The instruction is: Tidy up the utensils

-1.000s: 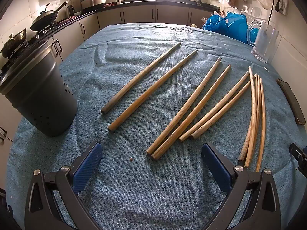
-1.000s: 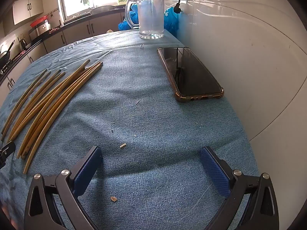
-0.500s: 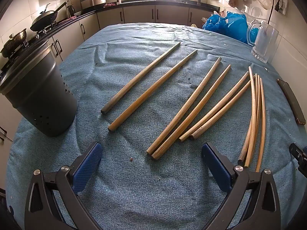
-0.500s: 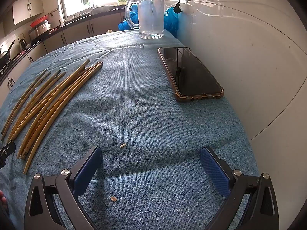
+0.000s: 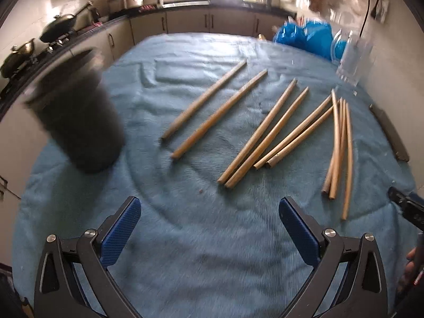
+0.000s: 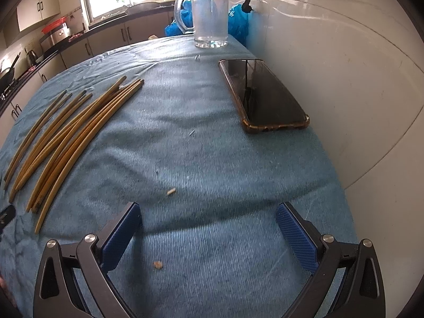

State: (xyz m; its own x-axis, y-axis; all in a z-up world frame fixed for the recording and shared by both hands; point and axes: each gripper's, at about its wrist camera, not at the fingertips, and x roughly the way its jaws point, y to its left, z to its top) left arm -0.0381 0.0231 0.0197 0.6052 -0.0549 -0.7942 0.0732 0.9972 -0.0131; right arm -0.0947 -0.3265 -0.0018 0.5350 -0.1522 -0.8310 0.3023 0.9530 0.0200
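Task barely starting: all chopsticks (image 5: 262, 132) lying loose on cloth-covered counter (image 5: 212, 251), none visibly in dark holder (image 5: 79, 122). Left gripper (image 5: 209, 225) and right gripper (image 6: 208, 228) hovering, fingers spread, grasping nothing.

I find nothing to read from either of my views. The phone (image 6: 265, 98) lying on the worktop (image 6: 212, 159) shows me a dark screen with only reflections, the glass mug (image 6: 210, 16) carries no print that I can make out, and the dark canister (image 5: 76, 122) is too blurred to show any label or marking.
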